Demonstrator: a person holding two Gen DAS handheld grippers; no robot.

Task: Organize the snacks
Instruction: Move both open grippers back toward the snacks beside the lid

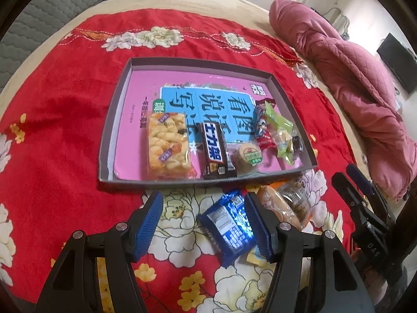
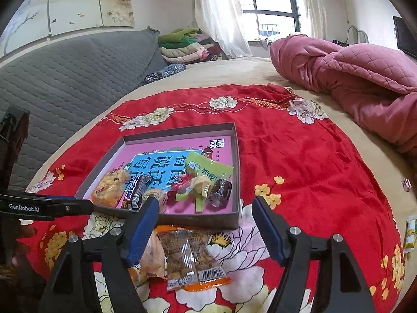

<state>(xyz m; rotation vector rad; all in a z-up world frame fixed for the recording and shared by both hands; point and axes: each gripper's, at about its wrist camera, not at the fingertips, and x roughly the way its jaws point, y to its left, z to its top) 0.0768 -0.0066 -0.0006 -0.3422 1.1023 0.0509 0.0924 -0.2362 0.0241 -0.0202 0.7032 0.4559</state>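
In the left wrist view, the grey tray [image 1: 114, 120] lies on the red flowered cloth [image 1: 65, 104] and serves as the landmark. Inside it, along the near wall, I see a yellow rice cracker pack [image 1: 168, 148], a dark chocolate bar [image 1: 215, 151], a round cookie [image 1: 247, 157], a red candy [image 1: 263, 127] and a green packet [image 1: 282, 133]. In front of the tray, outside it, a blue foil packet [image 1: 229, 224] lies on the cloth, with an orange snack pack [image 1: 289, 206] just beside it. The left gripper [image 1: 203, 224] stands half wide above the cloth; the blue packet lies between its pads, not pressed. The right gripper [image 1: 362, 195] shows at the right of the tray.

In the right wrist view, the right gripper [image 2: 206, 229] hangs in front of the tray [image 2: 237, 156] with wide jaws – empty – and the orange snack pack [image 2: 190, 255] lies on the cloth below them. The left gripper's arm [image 2: 47, 207] shows at the left of the tray – its jaws I cannot see here
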